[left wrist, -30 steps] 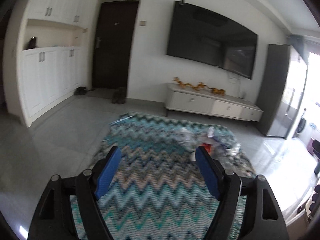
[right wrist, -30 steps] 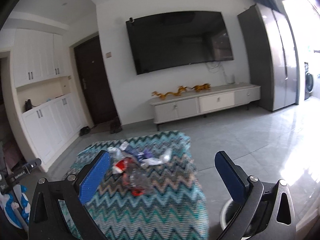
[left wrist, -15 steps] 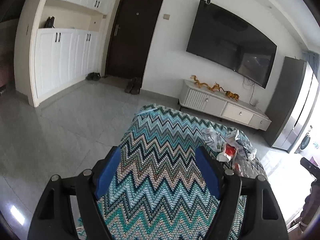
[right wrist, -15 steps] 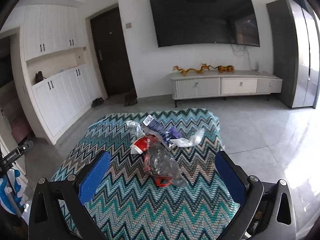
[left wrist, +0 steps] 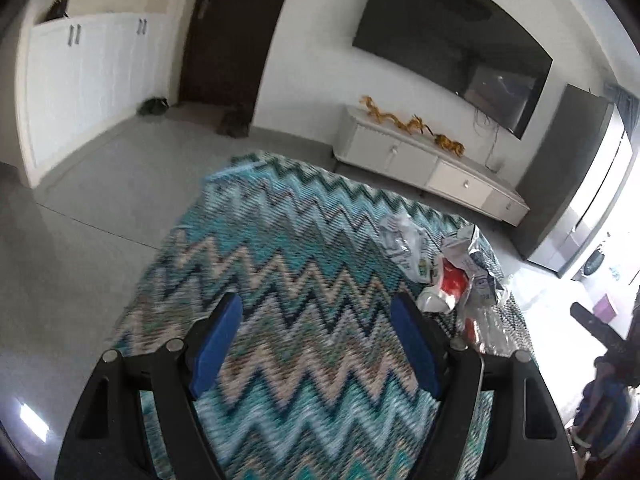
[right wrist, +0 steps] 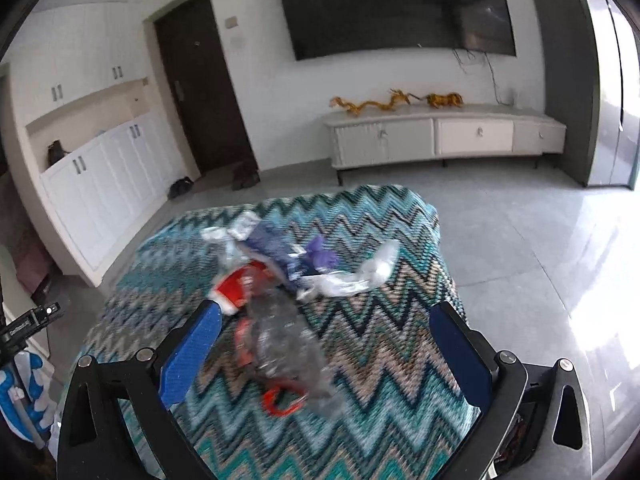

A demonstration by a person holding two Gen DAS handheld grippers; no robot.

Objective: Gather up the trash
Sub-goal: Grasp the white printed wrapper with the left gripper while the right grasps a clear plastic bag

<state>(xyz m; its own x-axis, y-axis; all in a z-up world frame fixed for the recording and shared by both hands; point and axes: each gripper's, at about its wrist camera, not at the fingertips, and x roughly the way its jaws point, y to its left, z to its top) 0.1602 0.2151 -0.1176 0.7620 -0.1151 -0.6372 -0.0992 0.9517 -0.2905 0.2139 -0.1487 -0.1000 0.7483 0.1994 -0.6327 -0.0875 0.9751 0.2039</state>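
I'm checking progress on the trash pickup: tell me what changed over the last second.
Both claws came forward and tipped down toward the trash pile on the zigzag cloth. The right claw now frames the crumpled clear plastic wrapper; the left claw is over bare cloth with the pile to its right. Nothing grasped; both claws stay open, and the trash has not moved.

Bright daylight glare at right, motion blur, dark fisheye-curved edges.

Wall: large black flat television (right wrist: 400, 4)
Below it: long white low cabinet (right wrist: 440, 136), gold dragon-shaped ornaments (right wrist: 372, 103) on top
Left: dark brown door (right wrist: 200, 80), white built-in cupboards (left wrist: 88, 80)
Right: tall grey cabinet (right wrist: 568, 72)
Floor: pale glossy tiles (right wrist: 520, 240)
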